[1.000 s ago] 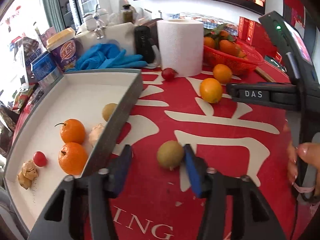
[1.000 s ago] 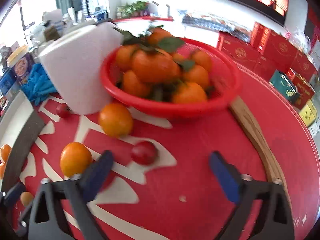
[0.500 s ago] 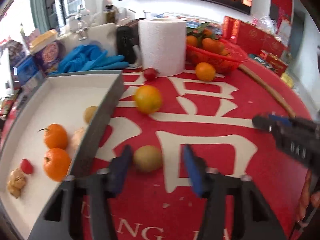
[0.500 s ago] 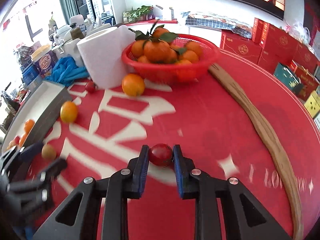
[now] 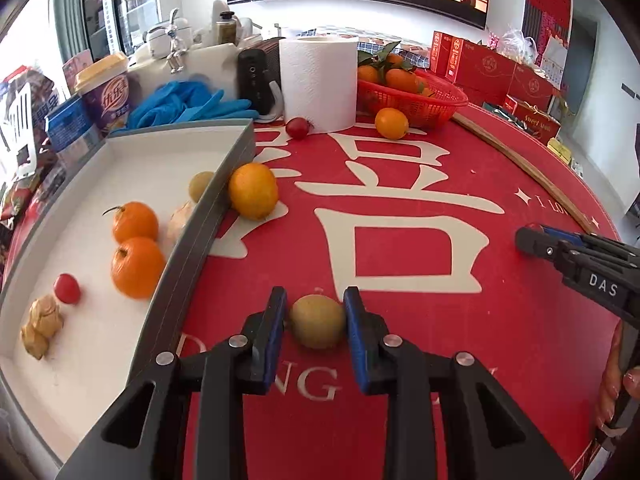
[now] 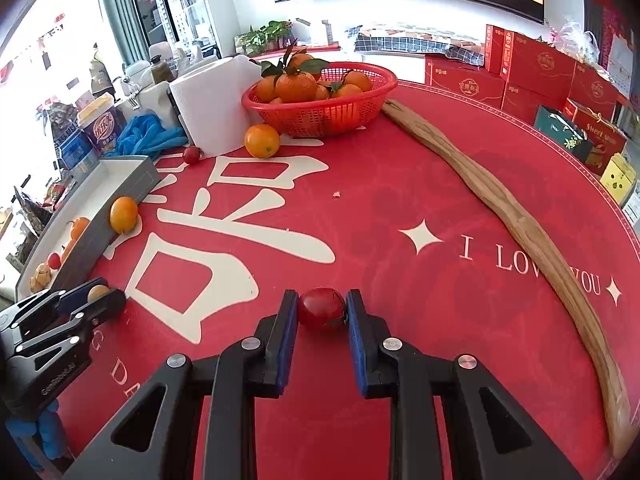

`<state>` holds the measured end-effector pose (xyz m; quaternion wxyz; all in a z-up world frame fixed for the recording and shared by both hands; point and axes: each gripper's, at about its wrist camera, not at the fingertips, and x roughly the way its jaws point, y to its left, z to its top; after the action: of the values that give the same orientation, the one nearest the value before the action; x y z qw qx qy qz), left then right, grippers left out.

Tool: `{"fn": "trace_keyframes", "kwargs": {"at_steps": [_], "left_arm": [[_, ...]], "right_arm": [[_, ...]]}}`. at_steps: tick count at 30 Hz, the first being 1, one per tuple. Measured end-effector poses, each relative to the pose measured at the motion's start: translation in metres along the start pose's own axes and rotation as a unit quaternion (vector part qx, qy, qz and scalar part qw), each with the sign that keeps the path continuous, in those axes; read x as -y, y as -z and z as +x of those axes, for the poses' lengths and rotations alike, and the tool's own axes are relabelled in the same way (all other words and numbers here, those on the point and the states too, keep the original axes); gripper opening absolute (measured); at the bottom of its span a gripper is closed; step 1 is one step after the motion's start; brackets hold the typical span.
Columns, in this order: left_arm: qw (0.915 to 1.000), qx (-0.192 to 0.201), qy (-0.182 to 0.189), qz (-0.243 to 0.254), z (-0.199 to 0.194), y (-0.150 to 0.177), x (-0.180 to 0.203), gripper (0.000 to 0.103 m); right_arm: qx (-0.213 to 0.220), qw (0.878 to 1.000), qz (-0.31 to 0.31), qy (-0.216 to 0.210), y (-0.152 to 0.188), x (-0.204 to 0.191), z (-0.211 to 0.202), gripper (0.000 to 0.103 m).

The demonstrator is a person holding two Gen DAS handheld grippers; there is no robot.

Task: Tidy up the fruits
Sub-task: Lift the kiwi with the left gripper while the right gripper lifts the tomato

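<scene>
Gripping a brownish-green round fruit (image 5: pixel 317 322), the left gripper (image 5: pixel 316 322) has both blue pads pressed against the fruit's sides, just above the red tablecloth (image 5: pixel 400 240) and beside the long wall of the grey tray (image 5: pixel 192 248). The right gripper (image 6: pixel 321 312) is likewise clamped on a small red tomato (image 6: pixel 321 307), low over the cloth near its printed white characters. Inside the tray lie two stemmed oranges (image 5: pixel 136 240), a second small red fruit (image 5: pixel 67 288), a pale knobbly piece (possibly ginger) (image 5: pixel 42 326) and a greenish fruit by the wall. One loose orange (image 5: pixel 253 190) rests touching the tray's outer wall; another loose orange (image 6: pixel 262 141) sits just beside the red basket (image 6: pixel 320 114) of leafy tangerines. A paper towel roll (image 5: pixel 318 82) stands next to the basket, with a cherry tomato (image 5: pixel 297 127) at its foot.
</scene>
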<state>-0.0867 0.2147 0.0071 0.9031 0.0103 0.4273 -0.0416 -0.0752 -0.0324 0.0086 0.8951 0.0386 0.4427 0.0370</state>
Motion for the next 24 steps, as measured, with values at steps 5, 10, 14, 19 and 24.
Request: {"fn": "trace_keyframes", "kwargs": {"at_steps": [5,10,14,19,24], "left_arm": [[1.0,0.0,-0.003,0.002,-0.001,0.001,-0.001,0.032],[0.9998,0.002,0.013,-0.012,-0.002,0.002,-0.007,0.032],[0.9999,0.002,0.015,-0.008,-0.003,0.002,-0.008,0.032],[0.9999,0.0,-0.013,-0.001,-0.002,0.002,0.002,0.032],[0.9999,0.0,-0.013,-0.005,-0.001,0.001,0.001,0.032]], "right_arm": [[0.004,1.0,0.005,0.004,0.006,-0.002,-0.004,0.025],[0.006,1.0,-0.001,0.017,0.009,-0.006,-0.005,0.025],[0.008,1.0,-0.006,0.023,0.009,-0.008,-0.004,0.025],[0.011,1.0,-0.006,0.027,0.009,-0.008,-0.003,0.025],[0.011,1.0,-0.006,0.027,0.009,-0.008,-0.003,0.025]]}}
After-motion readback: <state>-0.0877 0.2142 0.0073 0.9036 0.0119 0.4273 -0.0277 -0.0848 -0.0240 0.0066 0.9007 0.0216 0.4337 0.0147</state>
